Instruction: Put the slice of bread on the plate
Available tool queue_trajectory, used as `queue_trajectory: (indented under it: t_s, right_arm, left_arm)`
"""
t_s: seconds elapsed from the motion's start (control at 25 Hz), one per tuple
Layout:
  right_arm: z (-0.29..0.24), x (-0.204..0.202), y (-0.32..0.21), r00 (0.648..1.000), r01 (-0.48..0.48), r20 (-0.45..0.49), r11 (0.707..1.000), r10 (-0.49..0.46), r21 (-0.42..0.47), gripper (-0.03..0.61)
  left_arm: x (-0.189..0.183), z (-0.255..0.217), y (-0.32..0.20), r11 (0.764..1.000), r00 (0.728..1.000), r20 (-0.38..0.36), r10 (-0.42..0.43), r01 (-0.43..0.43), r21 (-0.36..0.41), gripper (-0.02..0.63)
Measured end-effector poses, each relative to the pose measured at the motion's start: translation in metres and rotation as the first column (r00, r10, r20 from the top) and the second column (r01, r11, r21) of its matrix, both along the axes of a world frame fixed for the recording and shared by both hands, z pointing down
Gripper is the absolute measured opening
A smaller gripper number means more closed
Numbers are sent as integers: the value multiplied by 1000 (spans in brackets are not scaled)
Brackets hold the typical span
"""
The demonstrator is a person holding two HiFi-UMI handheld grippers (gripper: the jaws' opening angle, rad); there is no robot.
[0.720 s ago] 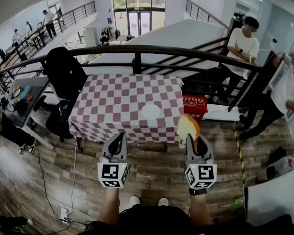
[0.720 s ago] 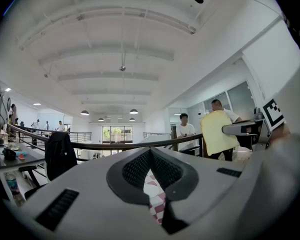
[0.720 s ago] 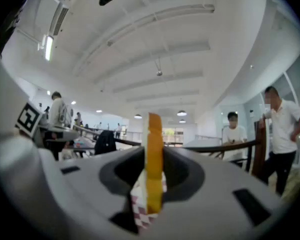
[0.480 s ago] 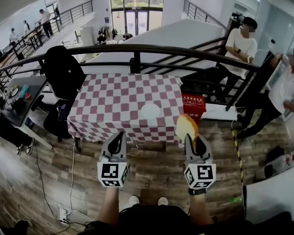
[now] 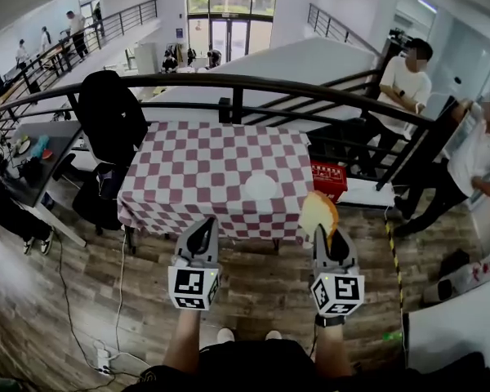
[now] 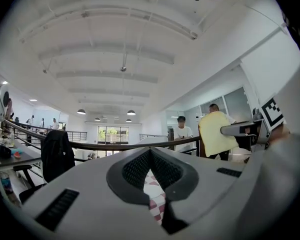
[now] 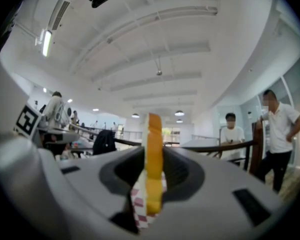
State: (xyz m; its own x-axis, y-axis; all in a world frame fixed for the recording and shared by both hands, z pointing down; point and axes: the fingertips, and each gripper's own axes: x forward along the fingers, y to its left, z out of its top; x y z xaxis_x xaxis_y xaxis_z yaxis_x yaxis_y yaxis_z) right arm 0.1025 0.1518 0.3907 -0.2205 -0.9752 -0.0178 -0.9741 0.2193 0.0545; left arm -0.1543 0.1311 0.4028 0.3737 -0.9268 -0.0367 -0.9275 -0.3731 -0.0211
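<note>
My right gripper (image 5: 327,237) is shut on a slice of bread (image 5: 318,212), held upright on edge above the wooden floor, just off the table's near right corner. In the right gripper view the slice (image 7: 153,159) stands clamped between both pads. A white plate (image 5: 260,188) lies on the red-and-white checked table (image 5: 196,170), left of and beyond the bread. My left gripper (image 5: 199,237) is shut and holds nothing, level in front of the table's near edge. The left gripper view shows the bread (image 6: 216,132) off to the right.
A dark railing (image 5: 229,84) runs behind the table. A black chair with a jacket (image 5: 110,125) stands at the table's left. A red crate (image 5: 327,178) sits by its right side. Two people (image 5: 408,76) stand at the right.
The table and plate sit slightly nearer and more to the right in the head view. Both grippers keep their pose, the bread still clamped.
</note>
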Motion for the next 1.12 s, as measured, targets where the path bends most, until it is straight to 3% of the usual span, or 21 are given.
queue_trajectory:
  t_s: [0.16, 0.44, 0.6, 0.88, 1.12]
  right_arm:
    - [5, -26, 0, 1000, 14, 4, 1000, -14, -9, 110]
    - [27, -61, 2, 1000, 26, -3, 998, -26, -62, 112]
    - [30, -77, -21, 998, 68, -12, 995, -69, -71, 110]
    - [46, -104, -96, 983, 181, 0, 979, -182, -90, 107]
    - [27, -82, -192, 976, 216, 37, 975, -214, -56, 107]
  left_arm:
    - [-12, -2, 3, 1000, 1000, 3, 17, -17, 19, 17]
    - [-18, 28, 12, 998, 998, -1, 66, -66, -22, 17]
    - [-28, 33, -4, 999, 999, -13, 34, -34, -24, 17]
    - [-36, 51, -71, 997, 999, -1, -35, 35, -67, 17]
    - [-2, 21, -159, 999, 999, 15, -37, 37, -29, 17]
